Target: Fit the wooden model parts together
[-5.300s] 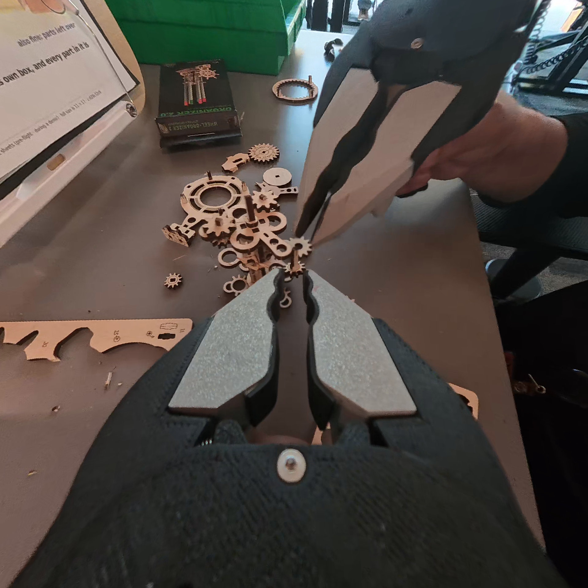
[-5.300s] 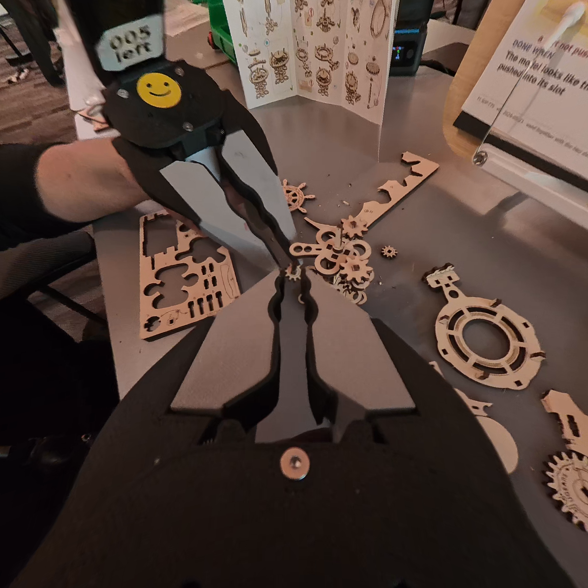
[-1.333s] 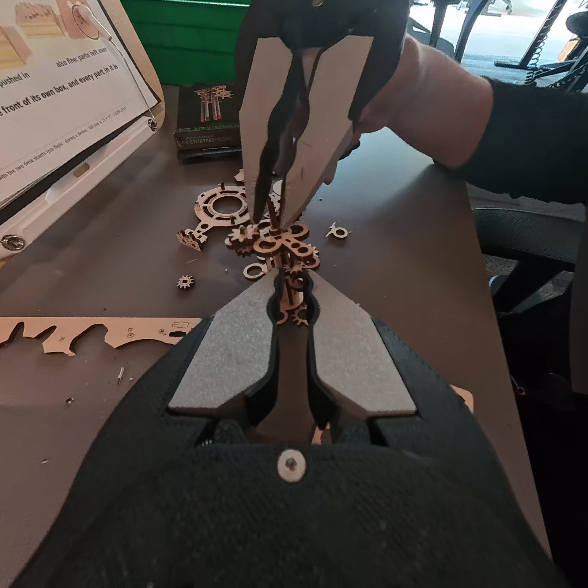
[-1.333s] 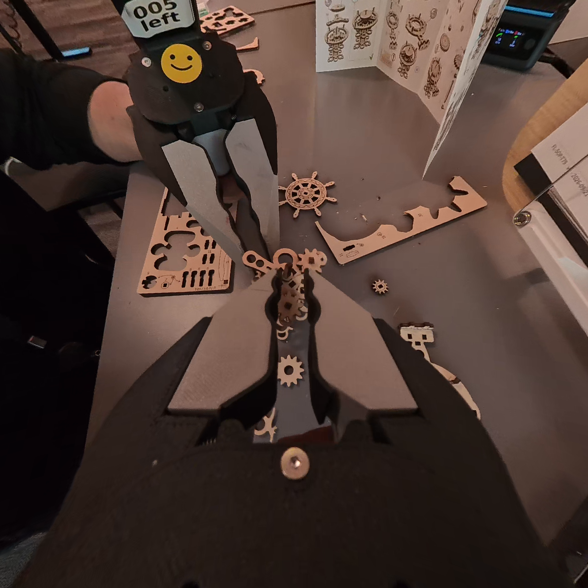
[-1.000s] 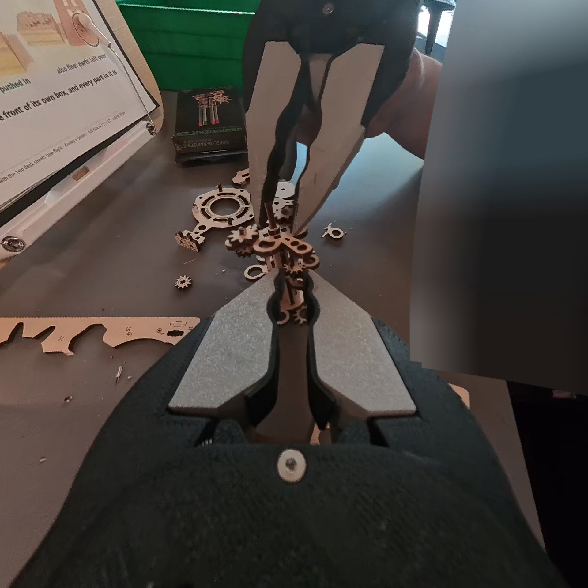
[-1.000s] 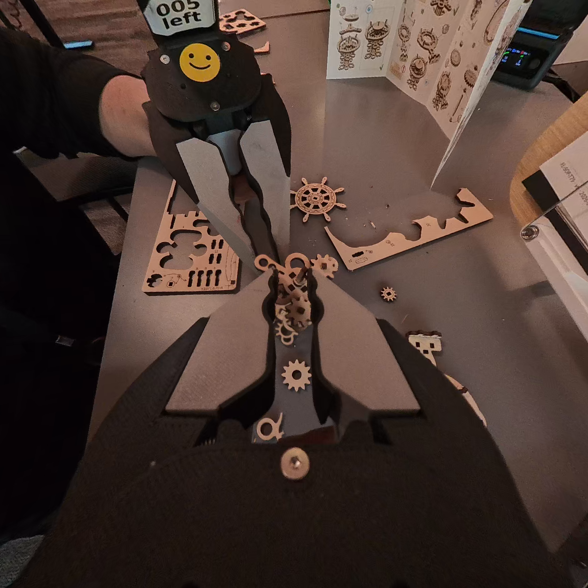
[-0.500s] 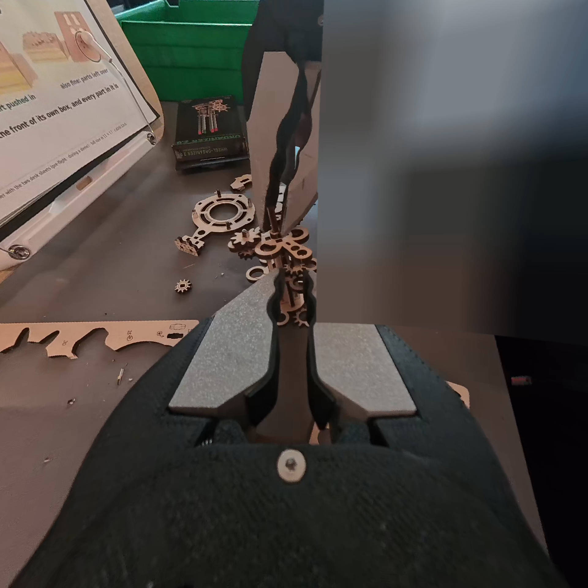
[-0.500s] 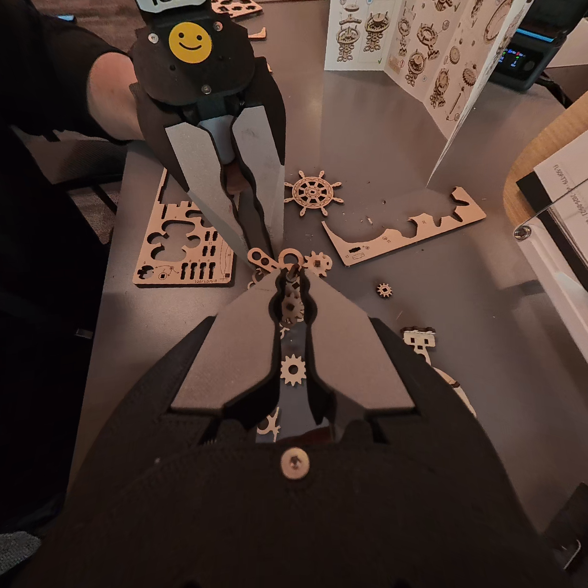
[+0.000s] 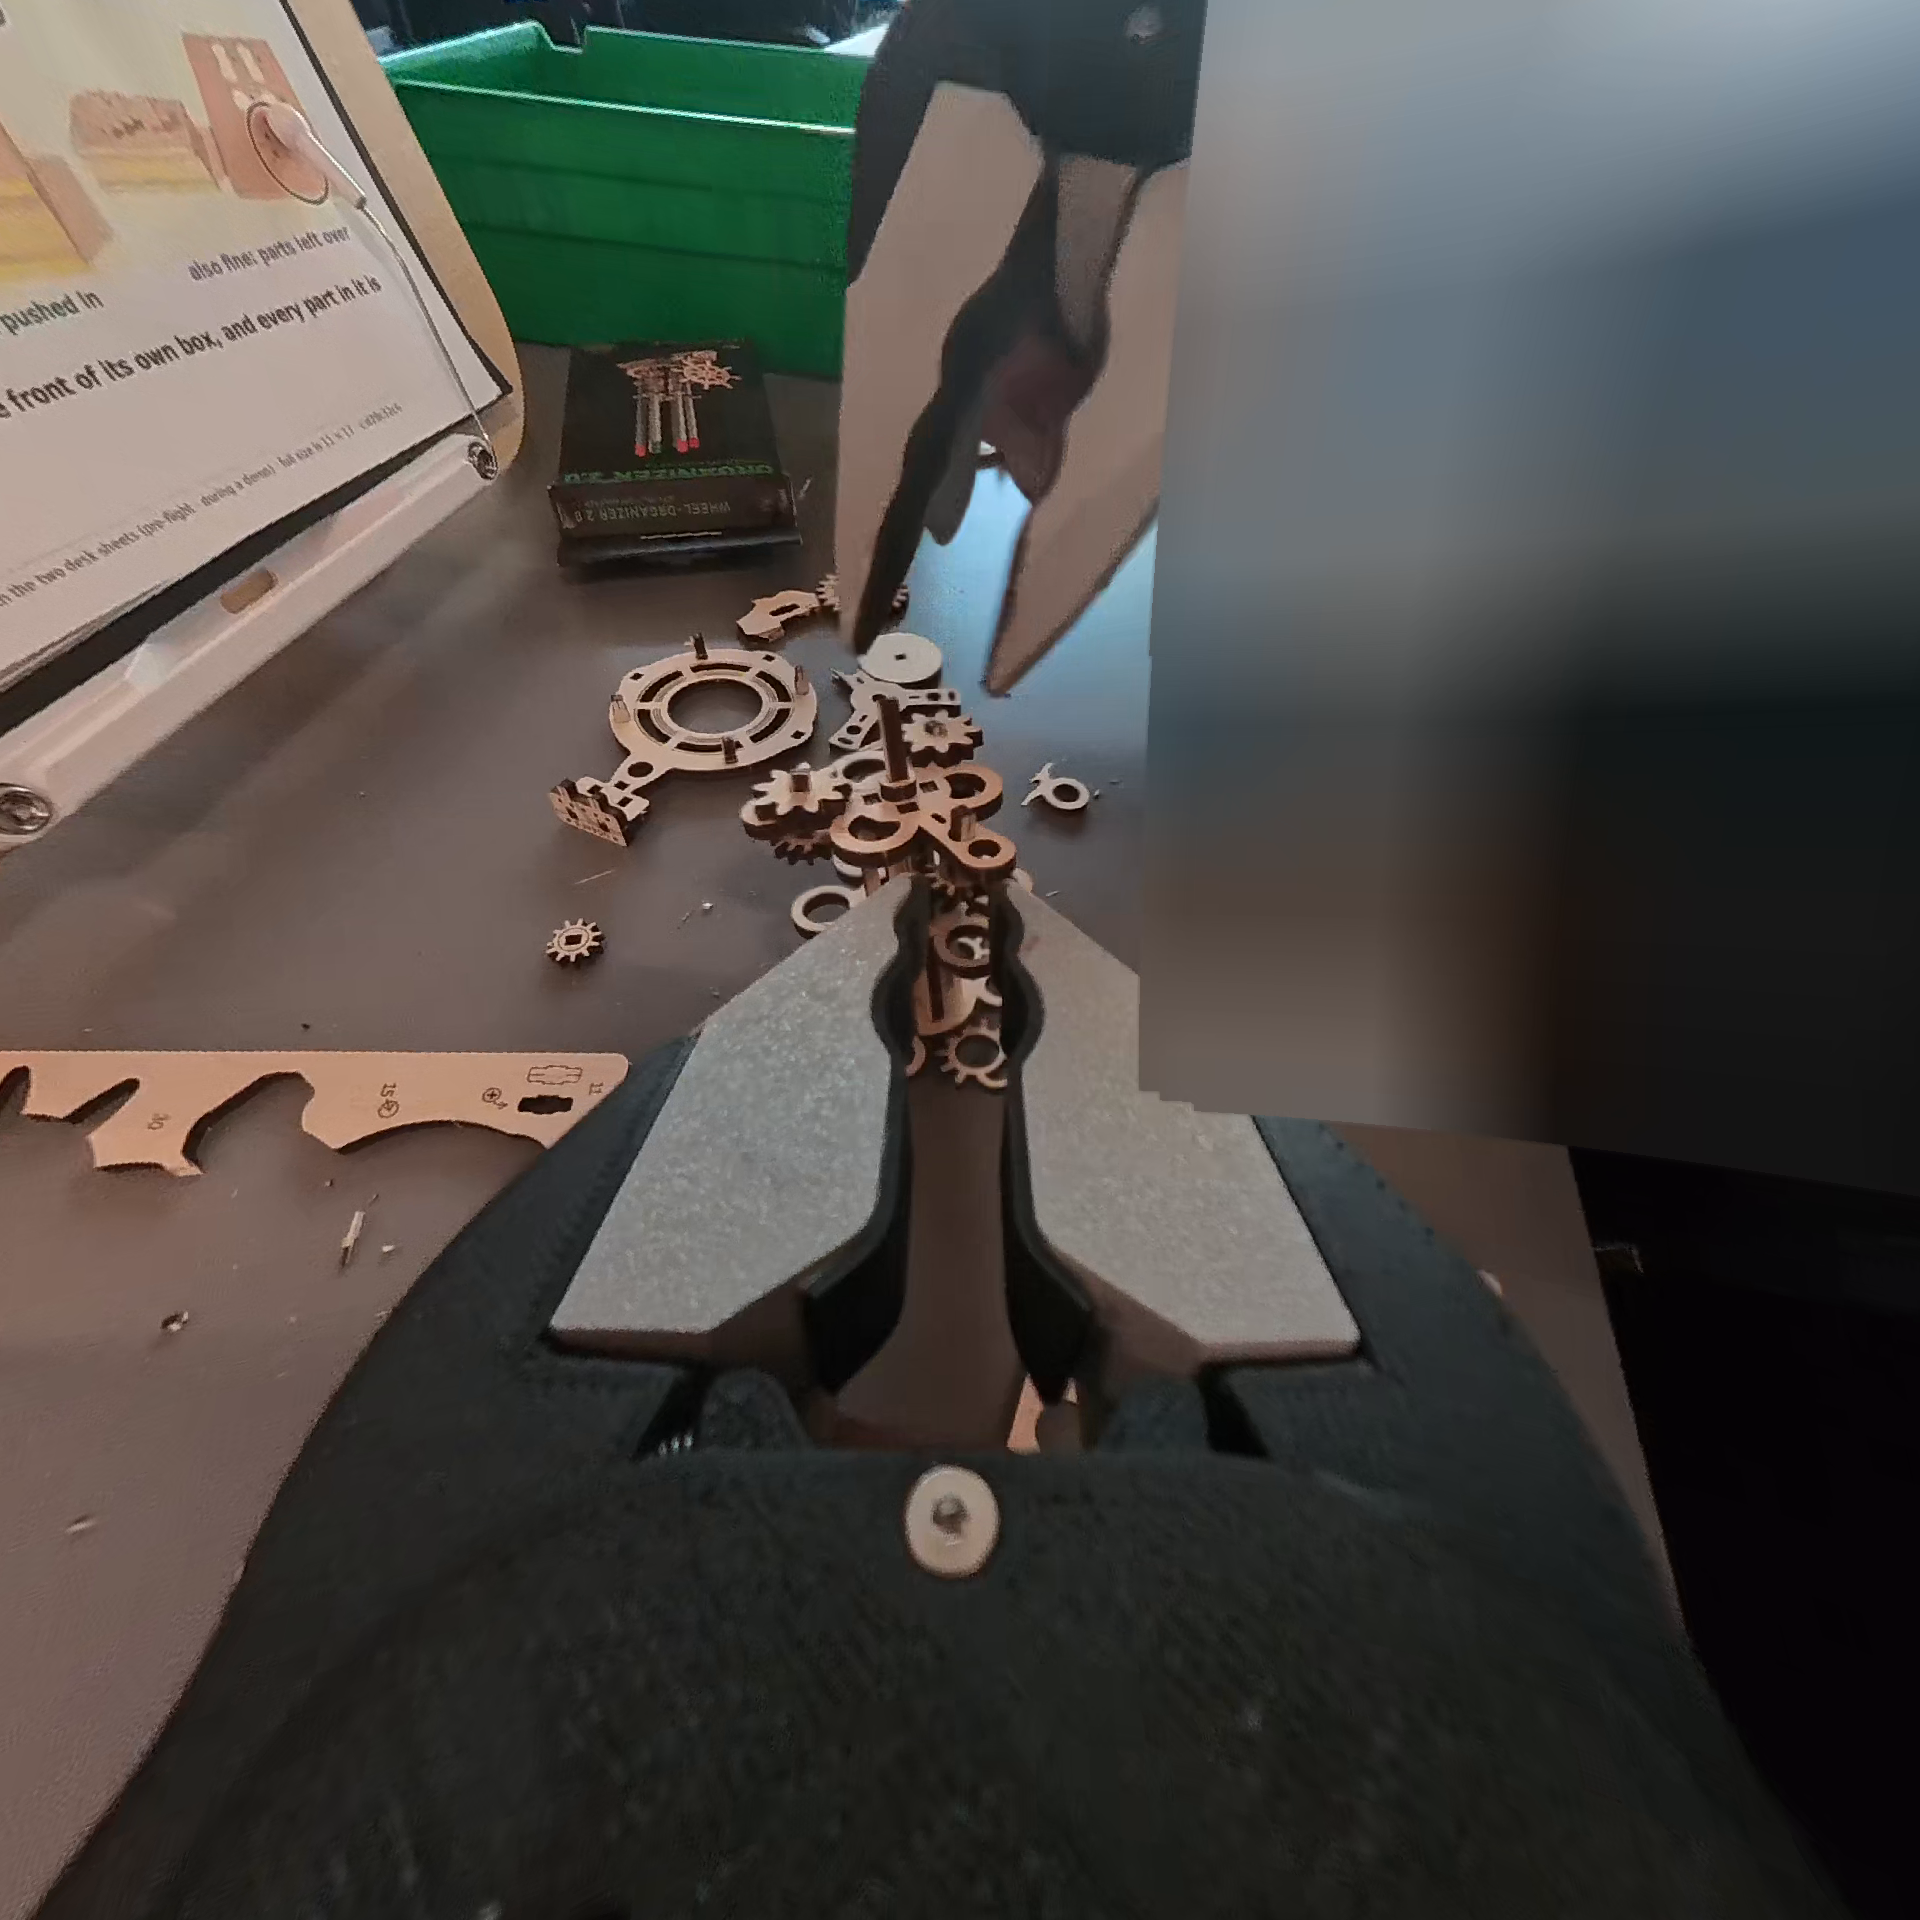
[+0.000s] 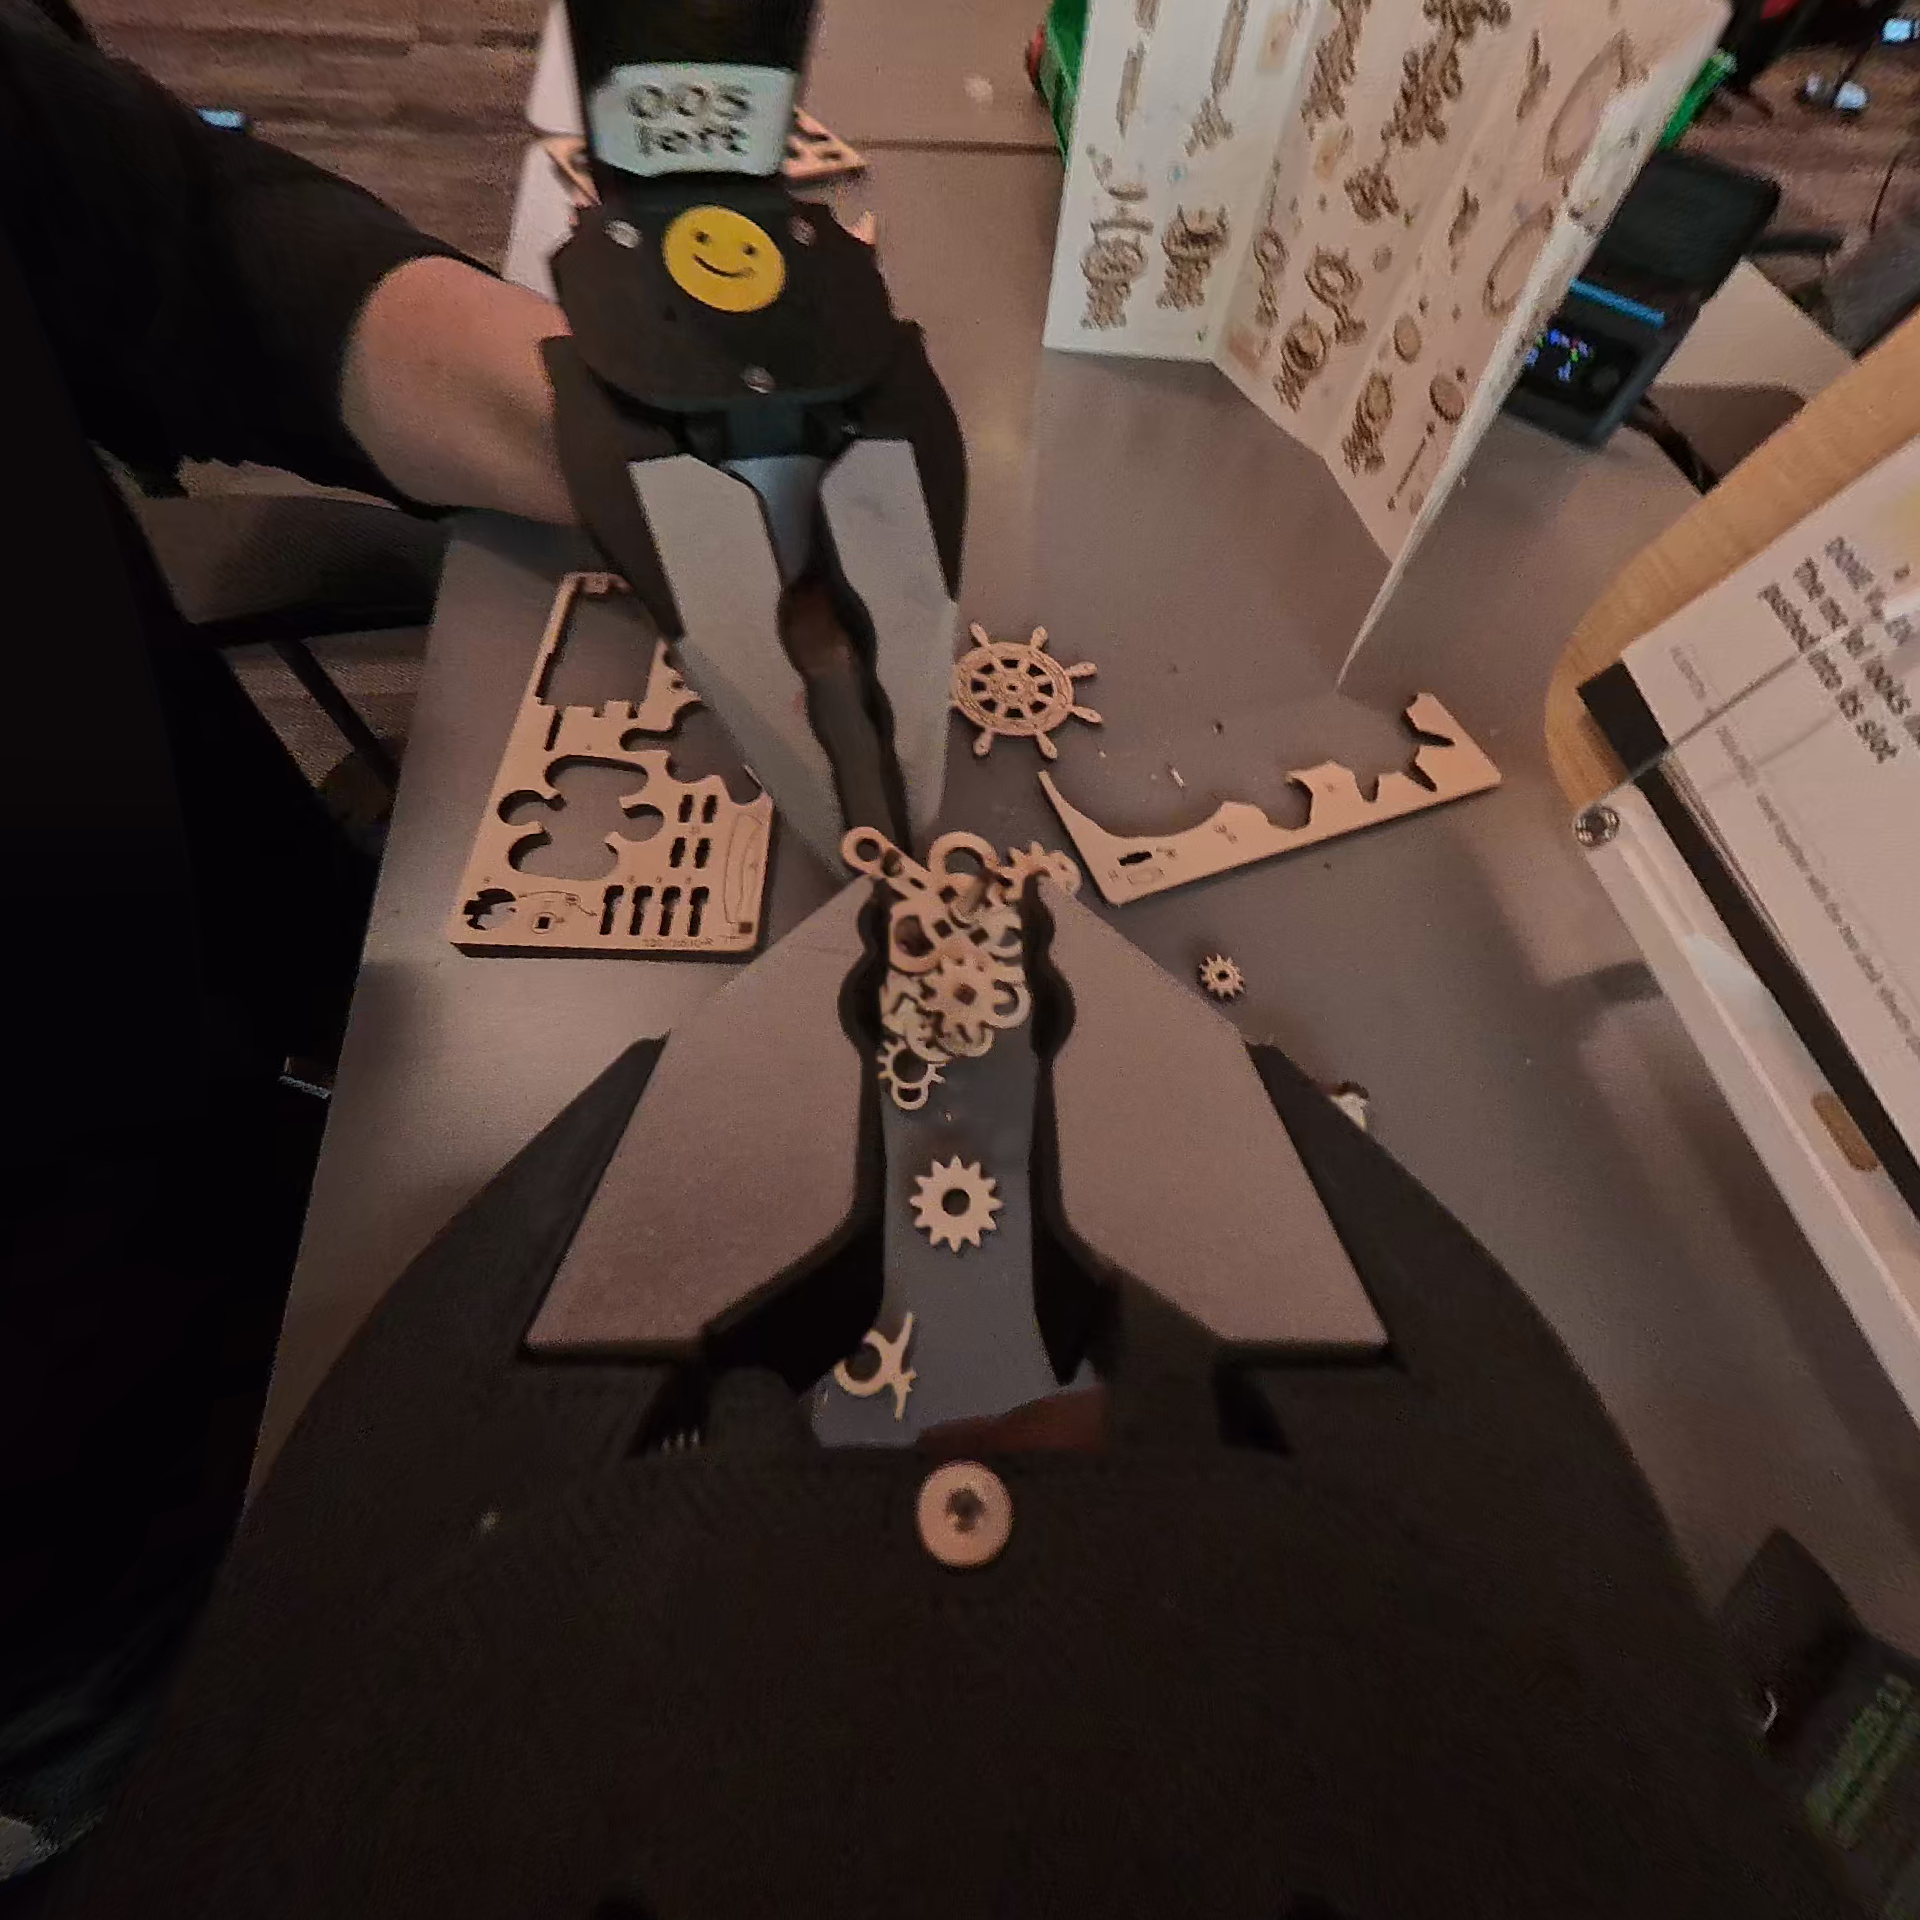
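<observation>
- The left gripper (image 9: 958,914) was clamped on the gear assembly (image 9: 914,821) just above the table (image 9: 312,894).
- The right gripper (image 9: 925,665) hung spread apart, empty.
- A twist could probably pop loose gears off.

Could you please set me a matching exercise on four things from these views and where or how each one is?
Things:
1. gear assembly
2. ship's wheel
3. right gripper
4. black box

States:
A. in front of the green bin
B. open, holding nothing
C. clamped in the left gripper
D. lying flat on its own

Pairs: 1-C, 2-D, 3-B, 4-A
</observation>
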Demonstrator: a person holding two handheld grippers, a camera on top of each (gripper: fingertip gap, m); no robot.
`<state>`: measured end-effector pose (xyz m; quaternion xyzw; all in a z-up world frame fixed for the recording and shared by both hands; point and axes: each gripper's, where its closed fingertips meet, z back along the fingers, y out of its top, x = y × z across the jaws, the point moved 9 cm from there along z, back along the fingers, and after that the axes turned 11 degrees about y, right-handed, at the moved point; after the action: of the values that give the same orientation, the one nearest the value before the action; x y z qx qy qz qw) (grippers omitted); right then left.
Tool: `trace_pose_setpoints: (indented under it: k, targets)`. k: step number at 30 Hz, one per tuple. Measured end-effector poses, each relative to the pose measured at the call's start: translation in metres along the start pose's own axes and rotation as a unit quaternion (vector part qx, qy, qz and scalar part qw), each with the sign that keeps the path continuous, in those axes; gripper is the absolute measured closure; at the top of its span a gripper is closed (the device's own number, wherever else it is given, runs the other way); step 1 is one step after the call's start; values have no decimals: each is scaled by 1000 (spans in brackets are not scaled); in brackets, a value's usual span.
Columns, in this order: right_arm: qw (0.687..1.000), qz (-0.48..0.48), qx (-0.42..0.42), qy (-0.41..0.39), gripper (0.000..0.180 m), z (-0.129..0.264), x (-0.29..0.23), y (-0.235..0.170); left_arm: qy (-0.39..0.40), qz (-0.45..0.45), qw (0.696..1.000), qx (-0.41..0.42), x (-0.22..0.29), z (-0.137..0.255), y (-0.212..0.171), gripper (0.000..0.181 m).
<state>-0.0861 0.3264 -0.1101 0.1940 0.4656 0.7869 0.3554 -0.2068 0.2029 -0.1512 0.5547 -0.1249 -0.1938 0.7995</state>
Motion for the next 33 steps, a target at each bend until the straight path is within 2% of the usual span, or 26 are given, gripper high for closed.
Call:
trace_pose_setpoints:
  k: [1,6,13,17,23,26,30,33]
  targets:
    - [1000,14,3,3,155,-1,-4,1,-4,6,1000,0,0,0,0,172]
    - [992,109,-46,-43,148,-22,-21,1,-19,28,999,3,-2,1,0,172]
    - [955,239,-103,-143,150,-37,-33,-2,-56,88,994,13,-4,1,2,172]
    - [946,259,-116,-154,164,-41,-35,-4,-53,91,994,15,-5,1,2,172]
    - [941,271,-119,-165,165,-43,-34,-5,-48,89,995,14,-6,1,2,172]
    - [944,261,-116,-164,164,-42,-31,-7,-18,35,999,8,-6,3,2,171]
    - [956,237,-96,-145,165,-41,-30,-7,45,-58,997,20,-4,7,5,158]
    - [957,234,-93,-142,165,-42,-30,-7,56,-125,990,39,5,10,7,160]
